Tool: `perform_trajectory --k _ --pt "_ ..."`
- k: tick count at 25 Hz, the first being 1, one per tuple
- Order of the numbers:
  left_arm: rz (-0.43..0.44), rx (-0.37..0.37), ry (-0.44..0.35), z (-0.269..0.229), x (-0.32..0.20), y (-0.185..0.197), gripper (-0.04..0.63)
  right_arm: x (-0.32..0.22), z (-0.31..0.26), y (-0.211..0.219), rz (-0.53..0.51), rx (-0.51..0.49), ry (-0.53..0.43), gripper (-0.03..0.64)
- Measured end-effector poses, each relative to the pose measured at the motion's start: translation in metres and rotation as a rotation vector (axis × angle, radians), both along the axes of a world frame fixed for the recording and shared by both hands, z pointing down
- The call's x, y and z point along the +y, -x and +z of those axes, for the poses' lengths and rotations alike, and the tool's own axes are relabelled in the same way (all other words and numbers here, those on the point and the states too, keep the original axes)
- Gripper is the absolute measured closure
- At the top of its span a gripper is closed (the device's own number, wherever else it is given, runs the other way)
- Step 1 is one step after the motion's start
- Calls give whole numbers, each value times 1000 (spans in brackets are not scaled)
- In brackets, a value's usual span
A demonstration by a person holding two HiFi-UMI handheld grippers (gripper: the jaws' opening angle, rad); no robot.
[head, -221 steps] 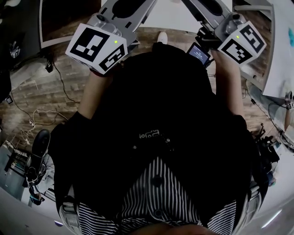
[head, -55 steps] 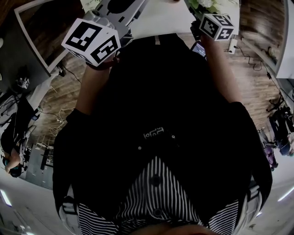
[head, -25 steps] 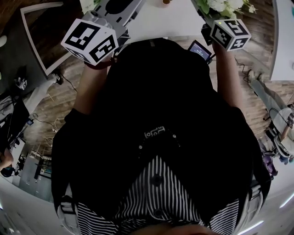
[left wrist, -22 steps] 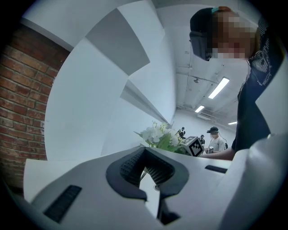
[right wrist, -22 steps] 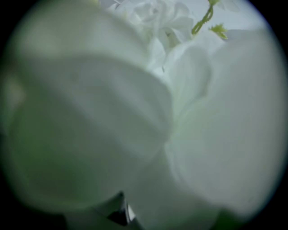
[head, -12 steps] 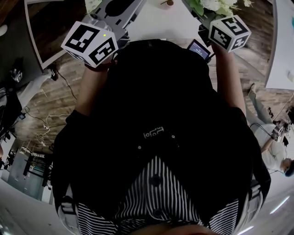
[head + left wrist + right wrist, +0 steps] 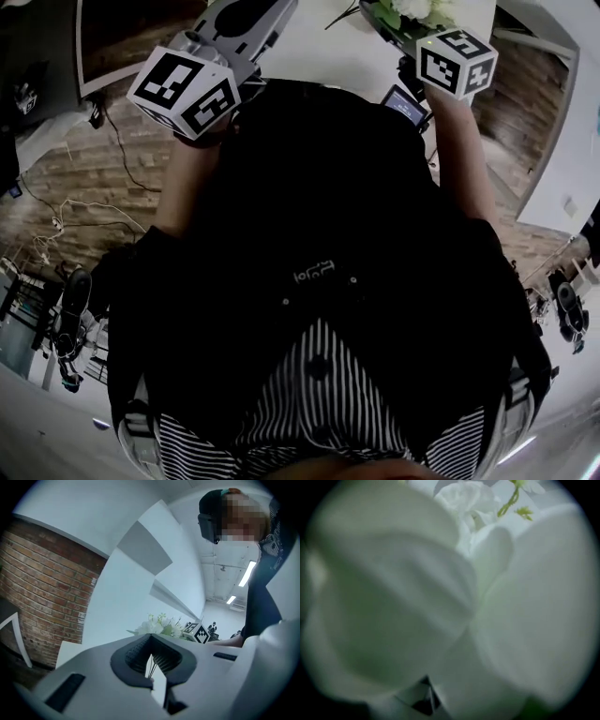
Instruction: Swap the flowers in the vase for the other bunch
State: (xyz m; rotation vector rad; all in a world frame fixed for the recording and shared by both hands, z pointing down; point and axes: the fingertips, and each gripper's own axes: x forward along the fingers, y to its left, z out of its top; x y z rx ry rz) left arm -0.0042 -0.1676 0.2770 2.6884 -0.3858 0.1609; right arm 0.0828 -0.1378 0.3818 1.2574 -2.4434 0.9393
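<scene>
Nearest, against the person's dark top [image 7: 319, 216], the left gripper [image 7: 151, 638] has its jaw tips drawn together with nothing gripped. Thin stems [image 7: 152, 665] show through the slit behind the tips. The right gripper [image 7: 425, 699] is clenched on the bunch of white flowers [image 7: 393, 597]. The petals crowd right up against its jaws and hide the grip point. In the head view the blooms project just past its marker cube [image 7: 457, 61], above the white surface [image 7: 319, 52].
</scene>
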Motion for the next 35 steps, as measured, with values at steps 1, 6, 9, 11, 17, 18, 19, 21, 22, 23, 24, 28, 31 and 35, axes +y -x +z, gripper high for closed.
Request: perform_trajectory --k 1,6,9,11,17,18,19,21,22,23,24,28,31,35 --pt "-19 -1 -1 0 0 1 589 -1 5 1 -17 -6 21 600" --pt "-113 -5 1 3 -2 13 589 -7 44 8 -76 -69 186 600" --pt "-175 -9 9 6 -10 41 589 -18 75 22 -77 -118 297 600" --pt "-206 -12 12 7 -11 55 589 -20 95 25 -65 -149 360 600" --pt "-286 -24 22 13 -14 74 589 -28 155 10 4 -167 520 600" --pt "-294 -26 24 13 -12 75 589 -29 164 6 20 -171 542 600" --pt "-303 -29 26 14 -9 77 589 -30 173 1 37 -171 561 600" --pt "-319 -37 31 18 -3 82 589 -34 189 -8 69 -164 598 600" --pt "-328 -41 34 20 -2 86 589 -37 196 -10 80 -160 616 600" --pt "-338 -44 37 21 -3 90 589 -42 203 -12 88 -154 632 600" --pt "-346 -47 40 22 -5 95 589 -47 209 -12 95 -148 648 600" --pt "-372 -54 42 22 -12 105 589 -60 232 -23 166 -130 707 598" --pt "-380 -54 38 20 -15 107 589 -66 238 -36 254 -145 718 598" --pt "-388 -53 40 18 -20 116 589 -75 236 -35 310 -188 736 589"
